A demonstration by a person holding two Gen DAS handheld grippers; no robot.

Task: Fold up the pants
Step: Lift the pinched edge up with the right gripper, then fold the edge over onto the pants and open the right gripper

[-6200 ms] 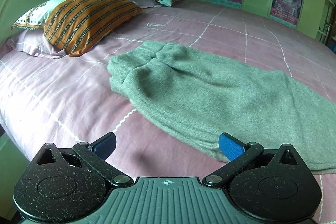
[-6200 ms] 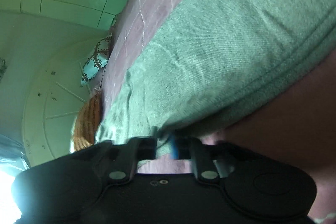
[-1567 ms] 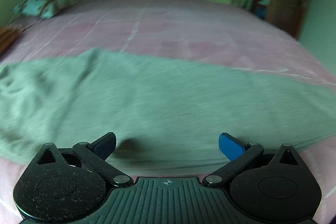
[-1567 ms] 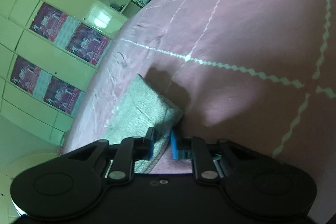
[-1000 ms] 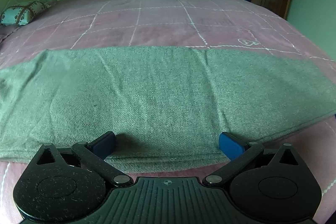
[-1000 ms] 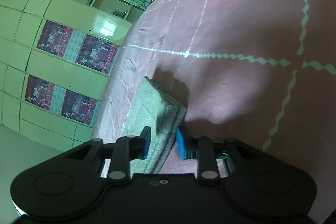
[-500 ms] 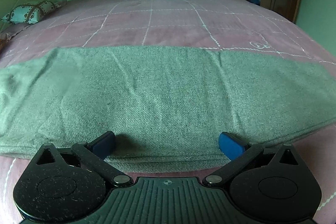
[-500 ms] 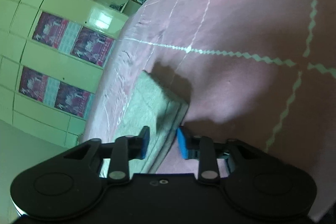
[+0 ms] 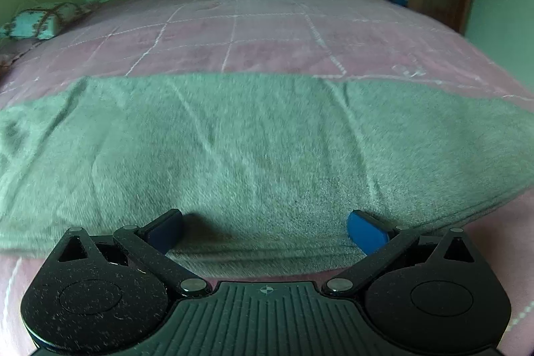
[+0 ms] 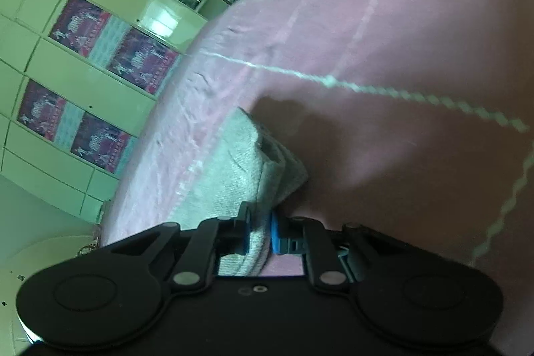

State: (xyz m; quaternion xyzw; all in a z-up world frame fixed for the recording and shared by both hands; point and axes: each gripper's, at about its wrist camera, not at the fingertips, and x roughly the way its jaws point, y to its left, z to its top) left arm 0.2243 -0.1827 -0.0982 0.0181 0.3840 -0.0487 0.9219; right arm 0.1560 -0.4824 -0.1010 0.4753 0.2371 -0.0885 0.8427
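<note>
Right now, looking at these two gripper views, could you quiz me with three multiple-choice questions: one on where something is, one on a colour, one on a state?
1. Where do the pants lie?
A. on the bed
B. on a chair
C. on the floor

2. What colour is the bedspread?
A. yellow
B. pink with white lines
C. black

3. What is the right hand-held gripper doing?
A. standing wide open
B. clamped on the pants' end
C. holding a pillow

Answers: 1 A, they stretch across the bedspread; 2 B, the white grid shows clearly; 3 B, grey-green cloth sits pinched between its blue pads.
</note>
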